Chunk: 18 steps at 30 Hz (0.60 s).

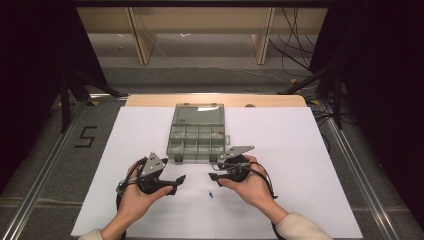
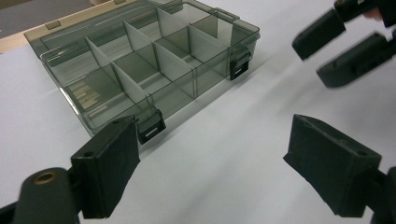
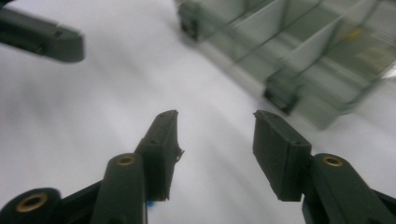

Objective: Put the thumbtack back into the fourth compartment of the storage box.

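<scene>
Just ahead of both grippers, a smoky clear plastic organizer box (image 1: 196,134) lies open on the white sheet (image 1: 280,150) that covers the table, its lid folded back flat on the far side and its two dark latches facing the person. Dividers split the tray into small compartments; a few hold thin pale pieces, too small to name. In the left gripper view the box (image 2: 140,60) sits up and to the left of that gripper's own jaws, one latch just beyond the left jaw tip. The left gripper (image 1: 176,181) is held low near the box's near left corner, jaws spread wide with nothing between them. The right gripper (image 1: 214,178) is held opposite it, near the box's near right corner, tips pointing toward the left gripper; its jaws stand partly apart and bare, with white sheet between them. A small blue item (image 1: 211,194) lies on the sheet between the two hands, just below the right gripper's tips. Beyond the table are a grey floor, wooden legs and loose cables.
</scene>
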Tool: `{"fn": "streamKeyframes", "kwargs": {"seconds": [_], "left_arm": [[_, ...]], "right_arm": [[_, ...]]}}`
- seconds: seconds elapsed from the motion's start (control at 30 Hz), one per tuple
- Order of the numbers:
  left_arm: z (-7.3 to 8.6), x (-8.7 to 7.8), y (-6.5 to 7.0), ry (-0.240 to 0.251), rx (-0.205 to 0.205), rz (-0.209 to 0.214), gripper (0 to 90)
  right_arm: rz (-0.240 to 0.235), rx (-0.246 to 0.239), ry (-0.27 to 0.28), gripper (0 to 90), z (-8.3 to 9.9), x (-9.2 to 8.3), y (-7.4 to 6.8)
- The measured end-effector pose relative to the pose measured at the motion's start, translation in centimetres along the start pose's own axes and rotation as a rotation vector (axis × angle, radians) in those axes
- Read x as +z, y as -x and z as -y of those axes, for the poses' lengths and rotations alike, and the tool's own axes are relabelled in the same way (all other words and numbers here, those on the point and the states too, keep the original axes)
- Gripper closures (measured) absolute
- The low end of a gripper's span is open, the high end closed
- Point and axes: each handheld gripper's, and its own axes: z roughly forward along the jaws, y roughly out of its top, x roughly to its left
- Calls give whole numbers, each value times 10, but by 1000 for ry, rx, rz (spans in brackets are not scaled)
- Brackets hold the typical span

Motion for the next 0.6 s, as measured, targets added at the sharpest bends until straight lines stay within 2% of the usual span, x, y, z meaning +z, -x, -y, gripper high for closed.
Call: {"fn": "streamKeyframes", "kwargs": {"seconds": [0.03, 0.1, 0.13, 0.17, 0.23, 0.27, 0.37, 0.5, 0.6], "left_arm": [[0, 0, 0, 0, -1, 3, 161], [-1, -1, 0, 3, -4, 1, 161], [0, -1, 1, 2, -14, -4, 161], [-1, -1, 0, 2, -3, 2, 161], [0, 0, 0, -1, -4, 3, 161], [0, -1, 0, -10, 9, 2, 161], [-1, -1, 0, -1, 3, -2, 161], [0, 0, -1, -10, 14, 0, 161], [0, 0, 0, 0, 4, 1, 161]], "right_arm": [[-7, -17, -15, 530, 1, 3, -4], [-16, -21, -40, 551, 4, 6, -10], [-17, -30, -38, 560, 6, 8, -12], [-32, -24, -59, 571, 7, 9, -15], [-36, -29, -76, 594, 10, 11, -18], [-36, -33, -86, 602, 12, 14, -21], [-45, -47, -125, 630, 16, 18, -24], [-45, -67, -147, 660, 18, 21, -24], [-36, -82, -164, 684, 19, 23, -25]]}}
